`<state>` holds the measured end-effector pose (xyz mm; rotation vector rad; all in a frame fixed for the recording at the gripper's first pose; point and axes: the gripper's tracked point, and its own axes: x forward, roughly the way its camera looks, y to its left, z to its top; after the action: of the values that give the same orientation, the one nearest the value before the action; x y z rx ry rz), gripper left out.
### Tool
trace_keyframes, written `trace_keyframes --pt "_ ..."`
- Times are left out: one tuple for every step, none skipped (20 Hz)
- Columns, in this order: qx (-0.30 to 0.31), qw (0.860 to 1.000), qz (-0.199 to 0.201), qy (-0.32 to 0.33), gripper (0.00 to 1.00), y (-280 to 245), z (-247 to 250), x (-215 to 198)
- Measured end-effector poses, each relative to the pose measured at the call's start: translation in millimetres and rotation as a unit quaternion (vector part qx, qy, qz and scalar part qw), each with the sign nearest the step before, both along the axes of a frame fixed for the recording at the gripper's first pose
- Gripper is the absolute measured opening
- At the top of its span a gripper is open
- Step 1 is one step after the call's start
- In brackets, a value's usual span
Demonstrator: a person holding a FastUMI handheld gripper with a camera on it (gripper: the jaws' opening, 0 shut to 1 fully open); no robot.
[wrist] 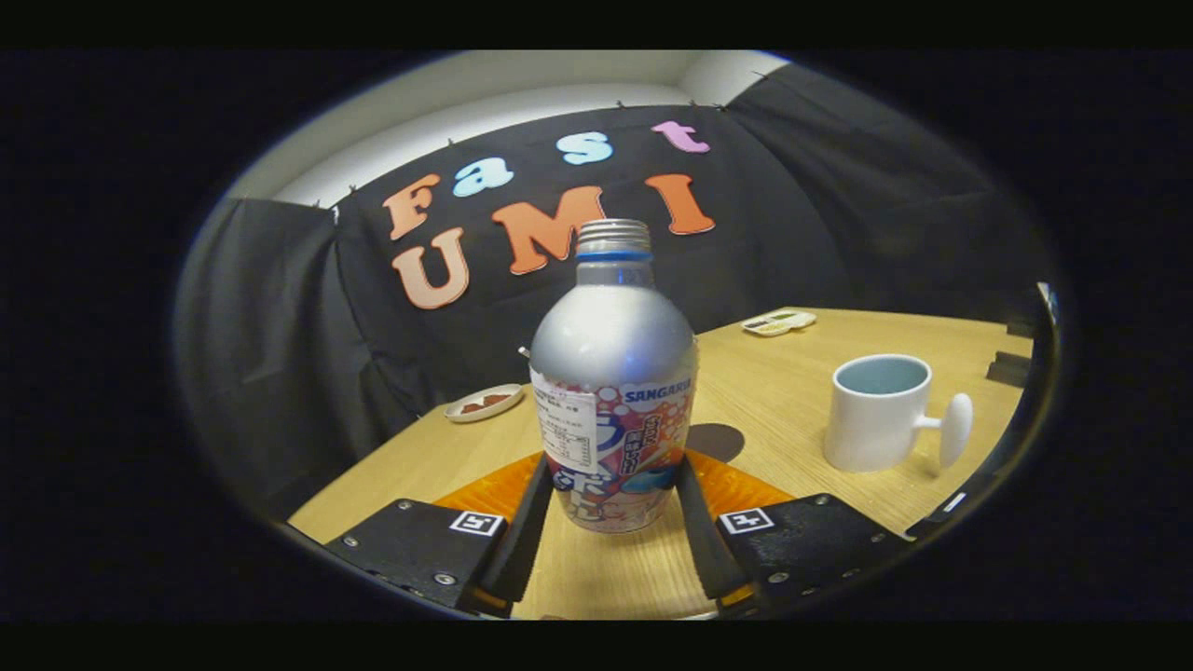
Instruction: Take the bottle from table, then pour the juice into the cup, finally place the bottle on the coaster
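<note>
A silver metal bottle (612, 373) with a colourful label and a screw cap stands upright between my fingers. My gripper (615, 466) is shut on the bottle, with both black fingers (524, 531) pressing on its lower label. A white cup (876, 415) with a round disc handle stands on the wooden table (802, 373), ahead and to the right of the bottle; its pale blue inside looks empty. A dark round patch (714, 441) lies on the table just behind the bottle's right side; I cannot tell whether it is a coaster or a shadow. An orange ribbed surface (485, 492) shows behind both fingers.
A small dish (483, 403) with brown bits sits at the table's far left edge. A pale flat tray (778, 322) lies at the far edge beyond the cup. Dark blocks (1011, 368) stand past the cup at the right. Black cloth walls close the table in.
</note>
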<state>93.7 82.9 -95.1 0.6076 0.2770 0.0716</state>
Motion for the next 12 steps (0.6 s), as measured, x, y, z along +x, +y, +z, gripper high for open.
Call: trace_keyframes --pt "0.024 1.000 -0.003 -0.002 0.69 -3.3 4.9 0.6" --pt "0.048 0.999 -0.009 -0.007 0.69 -5.5 11.4 1.8" --pt "0.072 0.997 -0.010 -0.011 0.69 -6.0 17.8 2.4" --pt "0.091 0.996 -0.009 -0.010 0.69 -6.6 21.1 3.5" --pt "0.106 0.994 -0.009 -0.006 0.69 -7.7 21.1 2.7" --pt "0.123 0.992 -0.013 -0.004 0.70 -9.5 21.9 4.3" --pt "0.142 0.990 -0.015 -0.004 0.69 -10.5 24.5 6.2" --pt "0.164 0.986 -0.018 -0.003 0.69 -10.0 26.7 7.9" --pt "0.187 0.982 -0.024 -0.002 0.69 -11.0 29.7 8.7" --pt "0.212 0.977 -0.029 -0.002 0.69 -11.7 31.6 9.8" --pt "0.236 0.971 -0.035 -0.003 0.70 -13.9 33.6 12.0" --pt "0.261 0.965 -0.039 -0.002 0.70 -13.5 35.0 14.1"
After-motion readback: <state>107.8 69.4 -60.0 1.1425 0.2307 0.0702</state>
